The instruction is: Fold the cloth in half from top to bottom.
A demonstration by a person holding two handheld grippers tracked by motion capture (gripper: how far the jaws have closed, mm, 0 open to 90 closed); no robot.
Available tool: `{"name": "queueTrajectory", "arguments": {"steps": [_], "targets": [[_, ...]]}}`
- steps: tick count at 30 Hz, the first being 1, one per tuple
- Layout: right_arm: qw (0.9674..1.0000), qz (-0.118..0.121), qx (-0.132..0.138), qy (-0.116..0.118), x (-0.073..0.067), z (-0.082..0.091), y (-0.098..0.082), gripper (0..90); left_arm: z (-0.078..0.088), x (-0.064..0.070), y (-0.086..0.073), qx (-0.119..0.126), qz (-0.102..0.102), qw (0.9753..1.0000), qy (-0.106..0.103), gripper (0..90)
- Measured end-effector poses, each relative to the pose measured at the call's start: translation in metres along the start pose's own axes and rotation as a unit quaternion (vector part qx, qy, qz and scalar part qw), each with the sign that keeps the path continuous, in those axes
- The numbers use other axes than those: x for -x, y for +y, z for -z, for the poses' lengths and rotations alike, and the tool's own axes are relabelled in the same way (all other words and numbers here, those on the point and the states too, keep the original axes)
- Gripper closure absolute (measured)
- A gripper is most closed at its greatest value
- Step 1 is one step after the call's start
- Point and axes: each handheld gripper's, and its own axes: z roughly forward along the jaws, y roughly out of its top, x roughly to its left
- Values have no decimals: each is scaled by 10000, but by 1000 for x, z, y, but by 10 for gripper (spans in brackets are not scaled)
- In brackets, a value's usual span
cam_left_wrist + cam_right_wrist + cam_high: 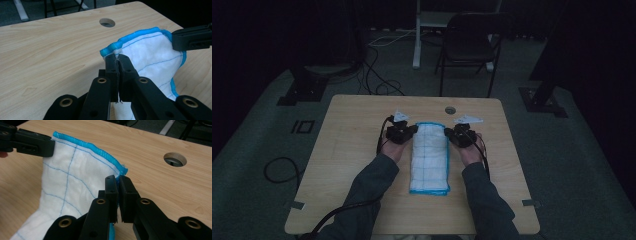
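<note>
One white cloth with a blue hem (pixel 429 157) is counted on the wooden table (pixel 347 150), of which there is also one. Two grippers are counted at the cloth's far end: the left gripper (pixel 404 131) at its left corner and the right gripper (pixel 455 134) at its right corner, each clamped on the hem. One round hole (pixel 450 109) is seen in the table beyond the cloth. One folding chair (pixel 469 42) is counted behind the table.
</note>
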Motion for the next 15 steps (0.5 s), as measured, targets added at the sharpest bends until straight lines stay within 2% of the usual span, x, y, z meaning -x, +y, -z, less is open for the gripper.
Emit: {"name": "queueTrajectory", "arguments": {"steps": [15], "targets": [[9997, 114, 201, 52, -12, 25, -11, 869, 19, 12, -5, 177, -27, 9997, -155, 885]]}}
